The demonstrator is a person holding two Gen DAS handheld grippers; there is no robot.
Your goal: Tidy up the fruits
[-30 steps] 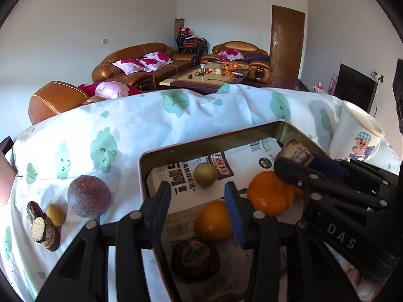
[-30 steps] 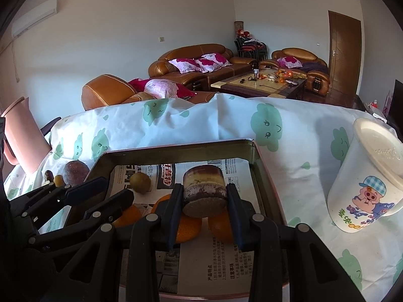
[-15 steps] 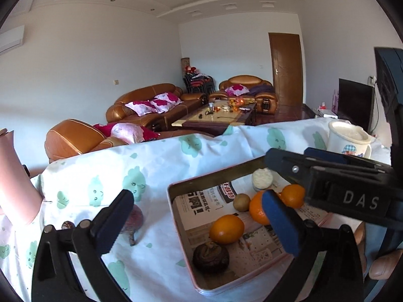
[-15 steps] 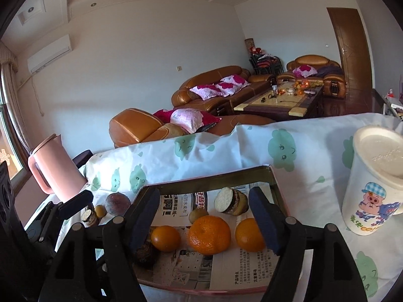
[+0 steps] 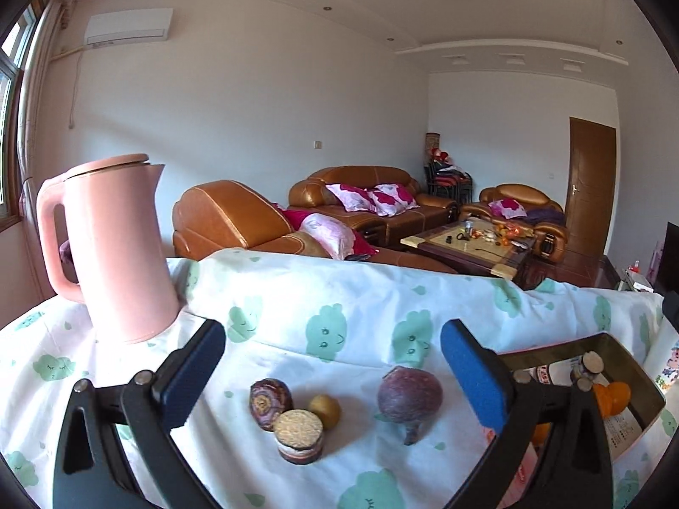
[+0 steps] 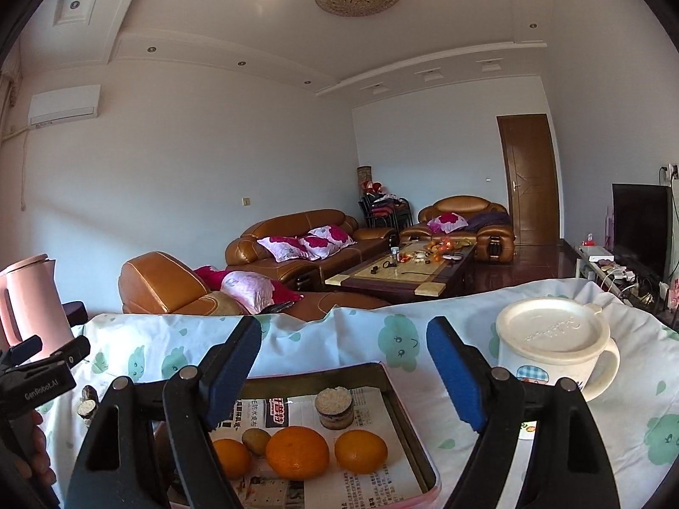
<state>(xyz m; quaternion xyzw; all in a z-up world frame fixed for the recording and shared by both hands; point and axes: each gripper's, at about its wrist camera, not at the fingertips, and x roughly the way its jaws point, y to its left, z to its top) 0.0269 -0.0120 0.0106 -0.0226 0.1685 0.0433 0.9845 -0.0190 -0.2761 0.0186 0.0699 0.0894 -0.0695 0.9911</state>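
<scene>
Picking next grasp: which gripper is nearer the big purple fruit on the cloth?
Left. The left gripper hangs open just above the purple fruit; the right gripper is open over the tray, off to its side.

Three oranges point(image 6: 297, 451), a kiwi point(image 6: 256, 441) and a cut sugarcane piece point(image 6: 334, 407) sit in the paper-lined tray point(image 6: 407, 415); more fruit point(image 5: 409, 394) lies on the tablecloth beside it.

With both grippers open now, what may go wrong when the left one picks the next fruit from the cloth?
1. The cut piece, brown piece and small yellow fruit lie packed together; the open left gripper may knock a neighbour.
2. The round purple fruit may roll on the loose tablecloth.
3. The tray already holds oranges, so free space looks limited.
</scene>
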